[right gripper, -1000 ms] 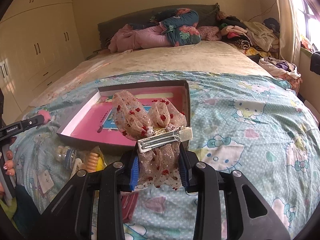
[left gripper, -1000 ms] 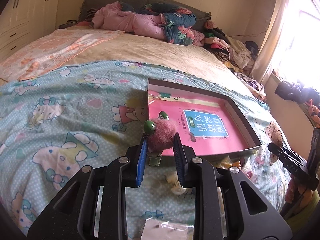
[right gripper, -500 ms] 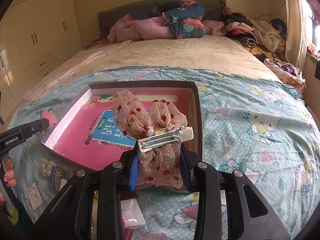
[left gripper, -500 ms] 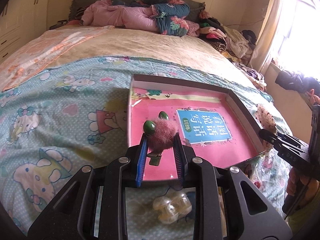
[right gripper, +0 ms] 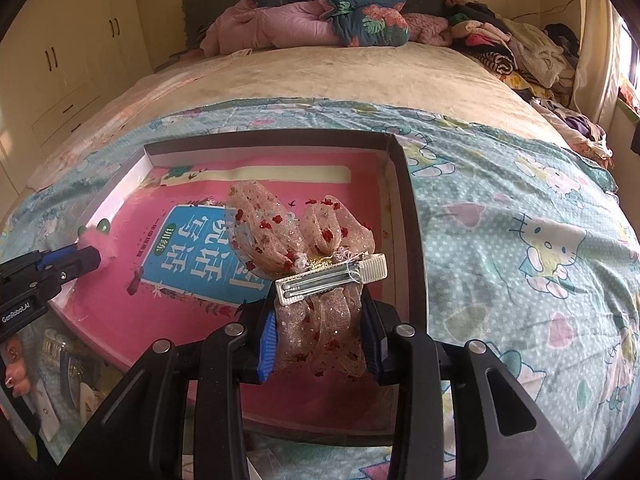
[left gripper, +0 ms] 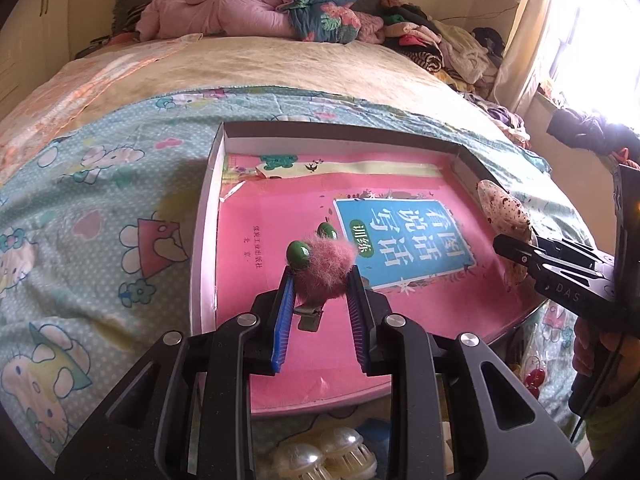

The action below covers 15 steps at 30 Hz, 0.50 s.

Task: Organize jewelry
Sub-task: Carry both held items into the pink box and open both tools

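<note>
My left gripper (left gripper: pixel 320 280) is shut on a fuzzy pink hair clip (left gripper: pixel 326 266) with green beads, held above the near left part of a shallow box (left gripper: pixel 208 216) with a pink printed floor. My right gripper (right gripper: pixel 320 312) is shut on a peach mesh bow clip (right gripper: pixel 304 236) with red flowers and a white metal clasp, held above the box's (right gripper: pixel 404 184) right side. Each gripper shows in the other's view: the right gripper (left gripper: pixel 516 248) at the right edge, the left gripper (right gripper: pixel 92 258) at the left edge.
The box lies on a Hello Kitty bedspread (left gripper: pixel 100 216). White pearl claw clips (left gripper: pixel 324 456) lie just in front of the box. Piled quilts and clothes (right gripper: pixel 340 20) sit at the bed's head. Wardrobes (right gripper: pixel 60 60) stand at left, a window at right.
Both grippers have moved forward with their clips, from in front of the box to above its floor. Both stay shut on their clips.
</note>
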Each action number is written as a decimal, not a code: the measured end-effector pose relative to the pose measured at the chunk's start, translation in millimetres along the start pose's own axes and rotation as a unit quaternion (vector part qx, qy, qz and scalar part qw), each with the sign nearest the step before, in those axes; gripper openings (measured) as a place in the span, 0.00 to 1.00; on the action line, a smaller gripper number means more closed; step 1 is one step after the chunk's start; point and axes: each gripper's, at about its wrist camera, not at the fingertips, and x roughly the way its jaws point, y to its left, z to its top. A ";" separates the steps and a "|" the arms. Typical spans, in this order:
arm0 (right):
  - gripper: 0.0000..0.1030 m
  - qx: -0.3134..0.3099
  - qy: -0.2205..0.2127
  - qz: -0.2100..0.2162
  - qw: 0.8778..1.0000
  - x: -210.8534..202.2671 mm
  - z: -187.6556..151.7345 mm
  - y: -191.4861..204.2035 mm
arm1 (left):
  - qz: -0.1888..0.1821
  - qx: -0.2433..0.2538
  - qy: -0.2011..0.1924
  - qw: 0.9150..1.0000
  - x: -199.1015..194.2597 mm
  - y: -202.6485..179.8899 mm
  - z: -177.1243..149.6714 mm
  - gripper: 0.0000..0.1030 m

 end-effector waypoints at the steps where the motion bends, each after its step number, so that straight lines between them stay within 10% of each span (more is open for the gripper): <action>1: 0.34 0.001 0.001 -0.002 1.000 1.7 0.0 -0.6 | 0.001 -0.001 0.000 1.000 1.0 0.5 -0.3 0.18; 15: 0.62 -0.004 -0.016 0.013 1.000 -6.8 -8.1 7.2 | 0.008 -0.012 -0.010 1.000 -7.0 6.7 -3.5 0.31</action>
